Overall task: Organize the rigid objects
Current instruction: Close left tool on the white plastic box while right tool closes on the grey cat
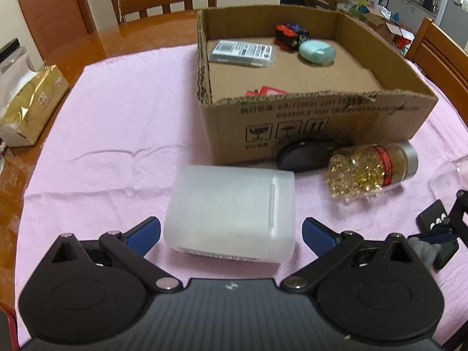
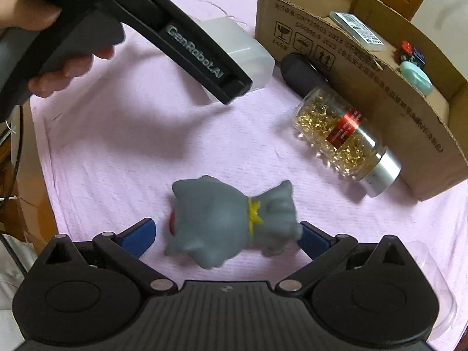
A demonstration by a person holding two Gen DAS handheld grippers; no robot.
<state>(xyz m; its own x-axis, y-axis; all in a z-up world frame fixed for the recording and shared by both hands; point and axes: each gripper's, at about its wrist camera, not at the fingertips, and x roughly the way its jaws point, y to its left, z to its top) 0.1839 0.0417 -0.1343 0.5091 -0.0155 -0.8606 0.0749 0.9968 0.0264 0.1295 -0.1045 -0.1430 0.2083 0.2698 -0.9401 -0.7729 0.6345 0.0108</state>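
My left gripper [image 1: 231,234] is spread wide around the frosted white box [image 1: 231,213], its pads clear of both sides. My right gripper [image 2: 226,235] is spread around the grey toy figure [image 2: 231,222] lying on the pink cloth [image 2: 117,158]. Beyond them, the capsule bottle [image 2: 345,137] lies on its side just beside the cardboard box [image 1: 316,122].

Outside the cardboard box [image 1: 316,128] lie four things: one frosted white container [image 1: 231,213], one capsule bottle [image 1: 371,169], one black oval case [image 1: 307,153] and one grey toy figure [image 2: 231,222]. Inside the box there are one flat packet [image 1: 241,52], one mint case [image 1: 317,52] and one red-and-black toy [image 1: 289,35].
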